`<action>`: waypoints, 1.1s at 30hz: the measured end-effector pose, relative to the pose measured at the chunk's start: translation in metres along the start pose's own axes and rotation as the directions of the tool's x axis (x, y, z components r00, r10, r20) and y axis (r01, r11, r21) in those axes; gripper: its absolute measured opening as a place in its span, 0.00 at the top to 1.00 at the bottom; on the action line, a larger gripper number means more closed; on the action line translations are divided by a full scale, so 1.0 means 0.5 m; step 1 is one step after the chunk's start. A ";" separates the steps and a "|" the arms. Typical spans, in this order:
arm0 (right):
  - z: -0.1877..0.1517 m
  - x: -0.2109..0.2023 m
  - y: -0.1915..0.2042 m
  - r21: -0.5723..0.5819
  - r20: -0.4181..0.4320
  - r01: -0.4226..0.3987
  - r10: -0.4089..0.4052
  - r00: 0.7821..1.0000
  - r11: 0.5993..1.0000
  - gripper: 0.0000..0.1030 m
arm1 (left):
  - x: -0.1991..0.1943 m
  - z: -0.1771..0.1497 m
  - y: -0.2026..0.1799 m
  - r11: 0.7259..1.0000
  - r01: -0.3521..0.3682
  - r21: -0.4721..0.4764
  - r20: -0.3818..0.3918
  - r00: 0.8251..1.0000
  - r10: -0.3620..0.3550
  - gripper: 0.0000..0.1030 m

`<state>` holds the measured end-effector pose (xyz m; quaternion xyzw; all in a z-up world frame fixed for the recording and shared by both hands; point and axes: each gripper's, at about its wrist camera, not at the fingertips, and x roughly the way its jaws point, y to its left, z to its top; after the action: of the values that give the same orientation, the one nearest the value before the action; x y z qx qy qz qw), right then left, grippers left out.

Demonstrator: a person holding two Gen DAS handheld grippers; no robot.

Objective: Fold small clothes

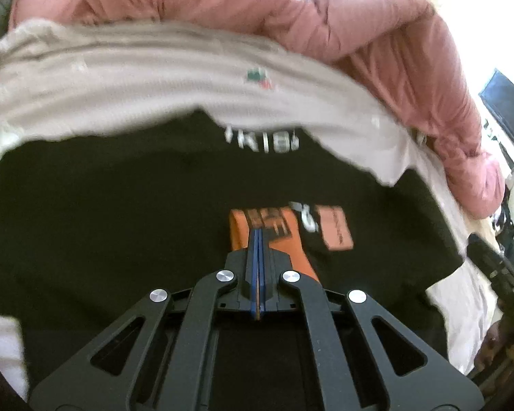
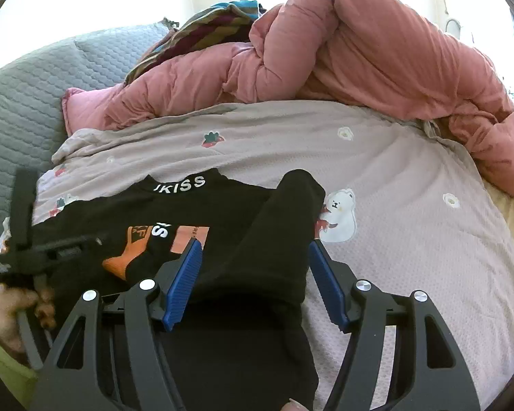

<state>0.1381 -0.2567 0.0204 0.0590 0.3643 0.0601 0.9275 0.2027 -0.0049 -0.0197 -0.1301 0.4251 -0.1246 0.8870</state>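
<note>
Here the black shirt (image 2: 202,226) lies flat on the bed (image 2: 411,178), one sleeve (image 2: 277,239) already folded over its body. The left gripper (image 1: 258,236) has its fingers pressed together over the orange print; whether they hold cloth I cannot tell. The right gripper (image 2: 257,274) stands spread around the sleeve, not pinching. I think it is best to smooth this fold before the next one. A pink duvet (image 2: 359,51) is bunched behind, beside a grey quilted headboard (image 2: 27,96)
</note>
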 end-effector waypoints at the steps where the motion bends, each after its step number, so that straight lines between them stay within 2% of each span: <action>1: 0.000 0.000 0.002 -0.002 0.001 0.002 -0.002 1.000 1.000 0.39 | -0.012 0.007 0.008 1.000 0.009 -0.010 0.013 1.000 -0.009 1.00; 4: 0.001 -0.002 0.003 -0.002 0.007 0.006 -0.006 1.000 1.000 0.39 | -0.026 0.024 0.039 0.996 0.064 -0.069 -0.028 0.997 -0.066 1.00; 6: 0.000 0.000 0.003 -0.003 0.006 0.008 -0.008 1.000 1.000 0.39 | -0.017 0.021 0.060 0.984 0.119 -0.135 -0.094 0.987 -0.133 0.76; 7: 0.000 -0.001 0.003 -0.002 0.005 0.008 -0.008 1.000 1.000 0.39 | -0.015 0.016 0.063 0.979 0.135 -0.155 -0.110 0.982 -0.153 0.60; 9: 0.000 0.001 0.003 -0.001 0.001 0.002 -0.002 1.000 1.000 0.39 | -0.003 0.005 0.052 0.977 0.150 -0.152 -0.159 0.972 -0.174 0.58; 11: -0.002 0.001 0.003 -0.002 0.001 0.001 -0.001 1.000 1.000 0.39 | 0.010 -0.010 0.032 0.979 0.153 -0.135 -0.210 0.961 -0.179 0.50; 13: -0.002 0.000 0.003 0.000 -0.001 -0.002 0.002 1.000 1.000 0.39 | 0.020 -0.025 0.024 0.980 0.146 -0.138 -0.244 0.954 -0.176 0.47; 15: -0.002 0.000 0.002 0.003 0.000 0.000 0.000 1.000 1.000 0.39 | 0.028 -0.037 0.021 0.981 0.127 -0.145 -0.262 0.951 -0.162 0.47; 18: -0.004 0.002 0.000 0.014 0.001 -0.003 0.003 1.000 1.000 0.39 | 0.039 -0.045 0.013 0.981 0.122 -0.149 -0.242 0.958 -0.156 0.48; 19: -0.006 0.003 -0.001 0.016 0.002 -0.006 0.006 1.000 1.000 0.39 | 0.040 -0.046 0.011 0.980 0.129 -0.153 -0.221 0.962 -0.161 0.55; 21: -0.008 0.005 -0.002 0.020 0.002 -0.012 0.012 1.000 1.000 0.39 | 0.050 -0.051 -0.001 0.986 0.106 -0.126 -0.196 0.972 -0.130 0.60; 22: -0.010 0.005 -0.002 0.020 0.002 -0.014 0.014 1.000 1.000 0.39 | 0.053 -0.053 -0.009 0.990 0.097 -0.101 -0.180 0.977 -0.114 0.74; 23: -0.011 0.005 -0.003 0.022 0.001 -0.017 0.017 1.000 1.000 0.39 | 0.054 -0.053 -0.015 0.993 0.089 -0.076 -0.161 0.982 -0.101 0.96; 25: -0.012 0.005 -0.003 0.024 0.002 -0.017 0.017 1.000 1.000 0.39 | 0.052 -0.050 -0.022 0.996 0.079 -0.047 -0.138 0.987 -0.085 0.96; 28: -0.013 0.005 -0.003 0.024 0.002 -0.017 0.017 1.000 1.000 0.39 | 0.027 -0.037 -0.018 0.994 0.100 -0.047 -0.103 0.989 -0.104 0.97; 31: -0.015 0.005 -0.005 0.025 0.003 -0.020 0.020 1.000 0.999 0.39 | -0.029 -0.009 -0.007 0.996 0.086 -0.036 -0.021 0.996 -0.086 0.97; 33: -0.015 0.006 -0.004 0.024 0.002 -0.020 0.020 1.000 1.000 0.39 | -0.072 0.010 0.003 0.999 0.041 -0.014 0.041 0.998 -0.041 0.97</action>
<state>0.1353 -0.2579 0.0128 0.0737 0.3636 0.0649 0.9264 0.1851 0.0089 0.0087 -0.1478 0.4051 -0.1369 0.8918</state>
